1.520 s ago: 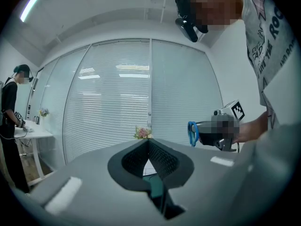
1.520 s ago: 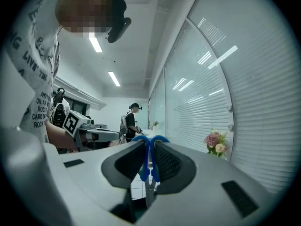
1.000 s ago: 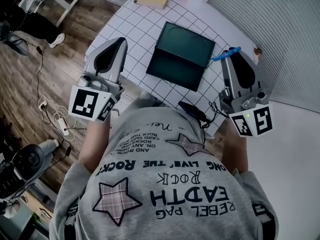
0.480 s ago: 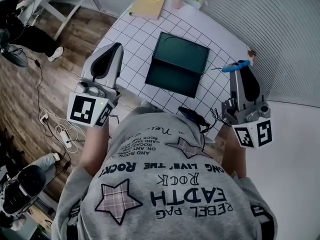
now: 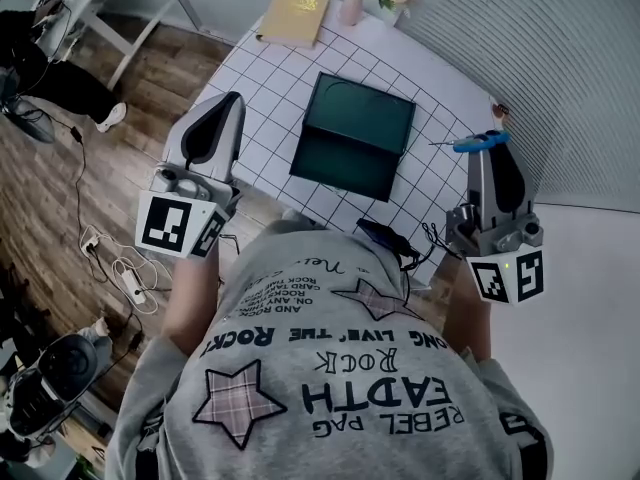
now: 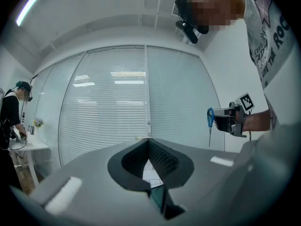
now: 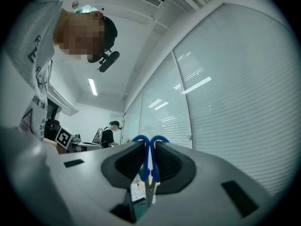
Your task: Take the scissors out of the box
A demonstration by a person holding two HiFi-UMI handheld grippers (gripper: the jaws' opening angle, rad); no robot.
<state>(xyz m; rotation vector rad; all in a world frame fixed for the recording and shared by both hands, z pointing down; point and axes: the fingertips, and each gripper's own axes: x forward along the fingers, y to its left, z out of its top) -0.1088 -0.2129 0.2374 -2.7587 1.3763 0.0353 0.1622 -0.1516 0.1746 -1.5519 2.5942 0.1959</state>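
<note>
Since prev. frame, scissors are carried further right, clear of box at frame centre. Right gripper is clamped on blue handles; left gripper is closed, empty. Risk: held by handles only, so blades may be swung loose & dropped.

A grey sweatshirt carries black lettering and plaid stars. The left gripper and right gripper are grey, with black-and-white marker cubes.

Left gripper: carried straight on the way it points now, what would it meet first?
Most likely the slatted blinds across the room. The left gripper, jaws together and empty, aims above the gridded table, and nothing nearer sits in its line, though depth is hard to judge.
</note>
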